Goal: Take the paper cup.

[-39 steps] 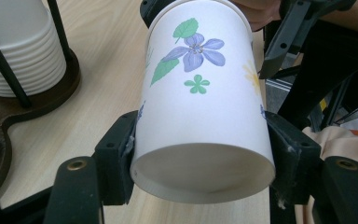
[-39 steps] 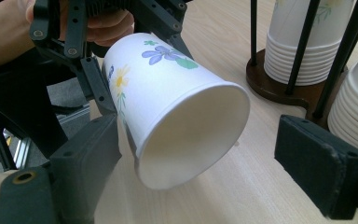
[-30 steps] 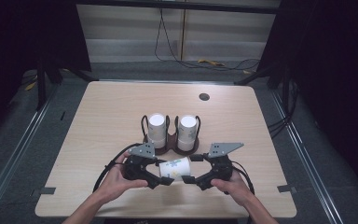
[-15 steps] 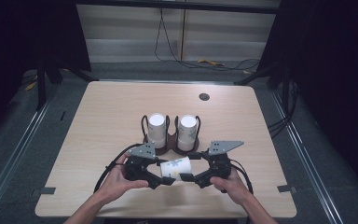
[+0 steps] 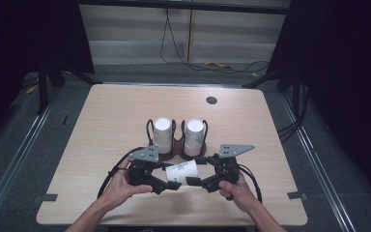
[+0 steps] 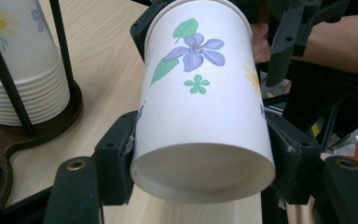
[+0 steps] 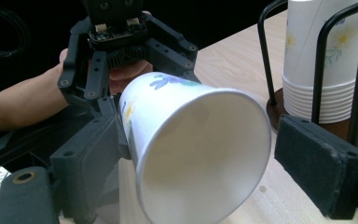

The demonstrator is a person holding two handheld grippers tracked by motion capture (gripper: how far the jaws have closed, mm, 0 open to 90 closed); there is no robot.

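Paper cup (image 6: 200,107) with a flower print lies on its side in mid-air, low over the near edge of the table (image 5: 106,116), between two hand-held grippers. Left gripper (image 5: 170,184) has its jaws clamped on the cup's base end. Right gripper (image 7: 191,186) has its jaws spread around the open rim, one pad clearly apart from it, so it is not gripping. Squeezing harder could crush the thin wall, or a loose hold could let it slip. Behind stand two cup stacks (image 5: 163,131) in one wire holder (image 5: 176,145).
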